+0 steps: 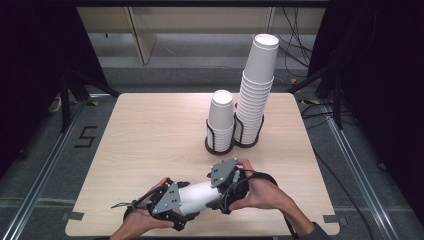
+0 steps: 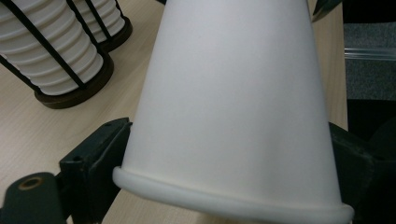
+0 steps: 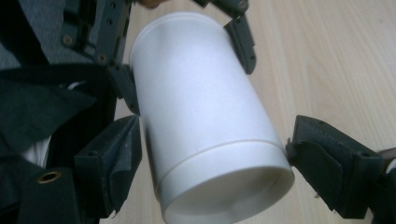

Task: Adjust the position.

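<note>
A white paper cup [image 1: 200, 195] lies on its side just above the table's front edge, held between both grippers. My left gripper [image 1: 182, 201] is shut on its rim end; in the left gripper view the cup [image 2: 233, 102] sits between the two jaws with its rolled rim nearest the camera. My right gripper [image 1: 220, 192] is shut on the base end, and in the right gripper view the cup [image 3: 205, 116] shows its recessed bottom, with a jaw pressed on each side. The left gripper's jaws grip the far rim there.
Two black wire holders stand at the table's middle back: a short cup stack [image 1: 221, 117] and a tall, slightly leaning cup stack [image 1: 256, 85] to its right. The same stacks [image 2: 46, 51] show at the upper left of the left gripper view. Bare wooden table [image 1: 150, 135] lies to the left.
</note>
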